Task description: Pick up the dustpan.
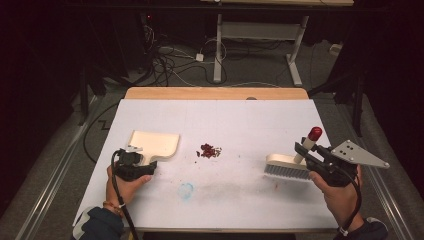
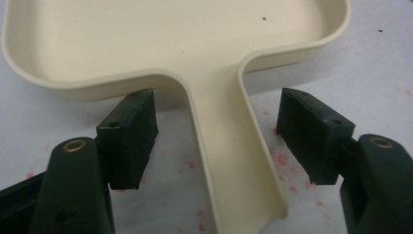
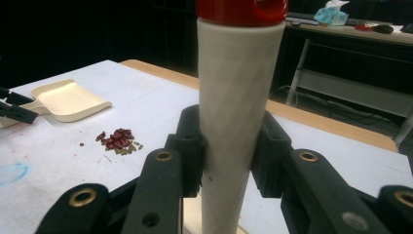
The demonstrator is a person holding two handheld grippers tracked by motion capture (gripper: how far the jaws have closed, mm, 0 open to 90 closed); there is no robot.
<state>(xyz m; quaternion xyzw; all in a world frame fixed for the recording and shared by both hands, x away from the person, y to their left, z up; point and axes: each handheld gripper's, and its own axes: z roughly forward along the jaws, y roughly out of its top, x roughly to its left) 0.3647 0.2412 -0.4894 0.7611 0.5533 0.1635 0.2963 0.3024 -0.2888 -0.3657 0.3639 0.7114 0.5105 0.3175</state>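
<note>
Left gripper (image 1: 136, 161), near the worktop's (image 1: 240, 120) left edge: fingers (image 2: 127, 136) open, straddling the dustpan's handle without touching. Cream dustpan (image 1: 154, 143) flat on the worktop. Mid-worktop: small heap of red beans (image 1: 210, 150), nothing between it and the pan; a blue smudge (image 1: 186, 190) toward the near edge. Right gripper (image 1: 306, 152): fingers clamped on the red-capped brush (image 1: 287, 167) handle, bristles down by the right edge

No readable text, label, brand, number or sign on anything here.
</note>
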